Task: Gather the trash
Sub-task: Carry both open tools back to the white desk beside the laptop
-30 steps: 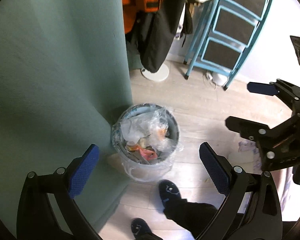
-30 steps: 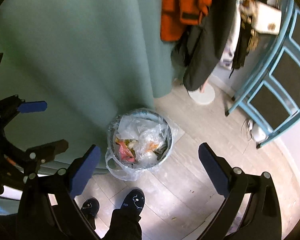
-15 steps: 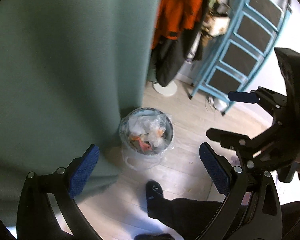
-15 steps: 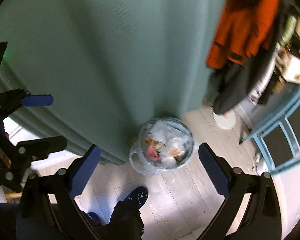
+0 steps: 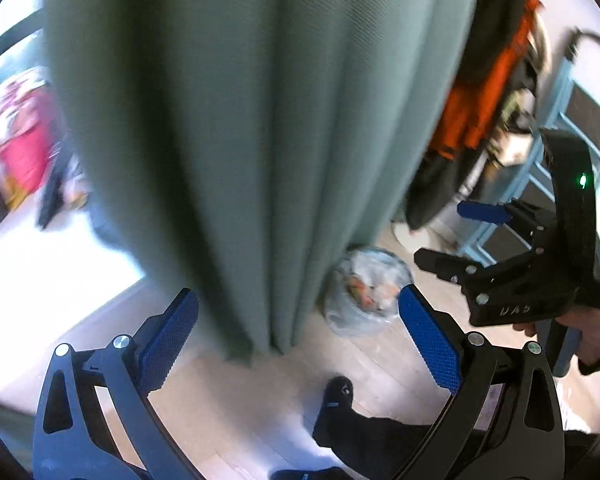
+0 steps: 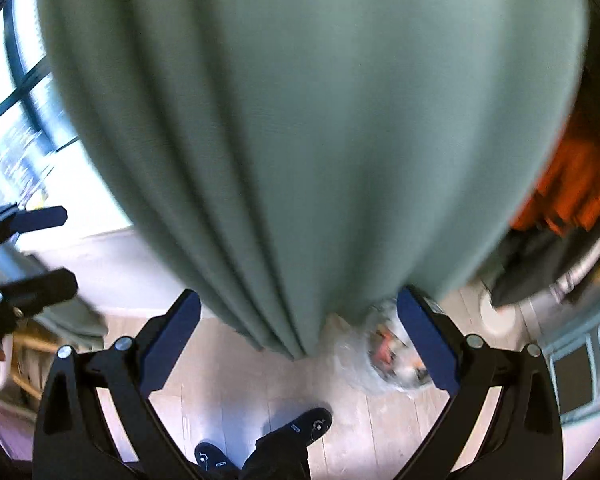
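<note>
A small round trash bin (image 5: 366, 288) lined with a clear plastic bag and full of wrappers stands on the pale wood floor beside a green curtain (image 5: 240, 120). It also shows, blurred, in the right wrist view (image 6: 392, 354). My left gripper (image 5: 296, 340) is open and empty, high above the floor. My right gripper (image 6: 298, 340) is open and empty too; it shows from the side in the left wrist view (image 5: 452, 236), up and to the right of the bin. Both views are blurred by motion.
The green curtain (image 6: 300, 120) fills most of both views. Orange and black coats (image 5: 480, 112) hang at the right beside a blue stepladder (image 5: 580, 120). The person's dark socked feet (image 6: 300, 428) stand on the floor below. A bright window (image 6: 16, 92) is at the left.
Both grippers have swung left and away from the bin. The bin has shrunk and slid toward the lower right, and the curtain now fills the views. Both stay open.
</note>
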Action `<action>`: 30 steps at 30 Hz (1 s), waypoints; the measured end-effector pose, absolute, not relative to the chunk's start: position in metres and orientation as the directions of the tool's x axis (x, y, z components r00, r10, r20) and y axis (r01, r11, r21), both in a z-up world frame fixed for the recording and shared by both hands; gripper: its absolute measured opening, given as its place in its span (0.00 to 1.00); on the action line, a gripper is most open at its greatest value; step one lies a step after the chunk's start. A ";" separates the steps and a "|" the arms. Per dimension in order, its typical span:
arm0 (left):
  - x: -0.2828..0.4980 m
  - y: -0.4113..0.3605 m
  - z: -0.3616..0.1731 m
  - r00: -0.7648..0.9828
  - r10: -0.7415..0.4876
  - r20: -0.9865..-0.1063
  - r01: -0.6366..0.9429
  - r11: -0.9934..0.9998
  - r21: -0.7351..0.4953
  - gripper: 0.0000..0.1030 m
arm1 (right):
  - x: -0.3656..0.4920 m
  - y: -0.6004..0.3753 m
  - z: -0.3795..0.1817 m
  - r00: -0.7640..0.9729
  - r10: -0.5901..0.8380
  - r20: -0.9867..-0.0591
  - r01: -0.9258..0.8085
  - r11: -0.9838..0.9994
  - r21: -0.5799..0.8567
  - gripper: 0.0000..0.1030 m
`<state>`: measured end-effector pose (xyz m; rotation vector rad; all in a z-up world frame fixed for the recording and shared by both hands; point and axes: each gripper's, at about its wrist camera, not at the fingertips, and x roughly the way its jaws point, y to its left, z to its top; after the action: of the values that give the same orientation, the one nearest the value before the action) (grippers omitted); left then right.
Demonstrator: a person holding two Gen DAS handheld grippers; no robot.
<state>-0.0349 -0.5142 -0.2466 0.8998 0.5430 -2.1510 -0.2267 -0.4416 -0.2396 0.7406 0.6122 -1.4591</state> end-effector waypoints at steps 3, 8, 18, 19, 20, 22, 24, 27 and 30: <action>0.023 -0.502 -0.232 -0.452 -0.517 -0.727 0.823 -0.556 -0.116 0.94 | -0.177 -0.448 -0.228 0.105 -0.653 -0.750 0.994 0.074 0.075 0.93; 0.107 -0.483 -0.220 -0.359 -0.600 -0.715 0.909 -0.397 -0.123 0.94 | -0.092 -0.456 -0.217 0.232 -0.634 -0.737 0.961 0.266 0.074 0.93; 0.266 -0.434 -0.219 -0.090 -0.674 -0.733 0.988 0.031 -0.150 0.94 | 0.076 -0.461 -0.202 0.516 -0.462 -0.721 0.739 0.666 0.103 0.93; 0.282 -0.430 -0.219 -0.067 -0.678 -0.732 0.984 0.076 -0.160 0.94 | 0.088 -0.461 -0.202 0.532 -0.445 -0.720 0.716 0.690 0.102 0.93; 0.296 -0.425 -0.219 -0.043 -0.681 -0.731 0.979 0.118 -0.168 0.94 | 0.103 -0.462 -0.202 0.556 -0.418 -0.718 0.682 0.724 0.106 0.93; 0.317 -0.419 -0.218 0.016 -0.680 -0.733 0.966 0.199 -0.164 0.94 | 0.126 -0.463 -0.203 0.584 -0.377 -0.719 0.637 0.762 0.117 0.93; 0.335 -0.410 -0.215 0.074 -0.680 -0.730 0.948 0.276 -0.161 0.94 | 0.150 -0.467 -0.204 0.611 -0.331 -0.719 0.579 0.806 0.121 0.93; 0.355 -0.394 -0.206 0.156 -0.676 -0.720 0.912 0.379 -0.157 0.94 | 0.185 -0.472 -0.199 0.648 -0.279 -0.709 0.495 0.862 0.113 0.93; 0.372 -0.383 -0.198 0.253 -0.648 -0.718 0.866 0.483 -0.131 0.94 | 0.214 -0.481 -0.194 0.684 -0.222 -0.695 0.419 0.899 0.125 0.93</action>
<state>0.3722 -0.3828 -0.1982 0.3185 0.7990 -1.0528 0.2138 -0.4814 -0.1941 0.2855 0.7355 -0.3652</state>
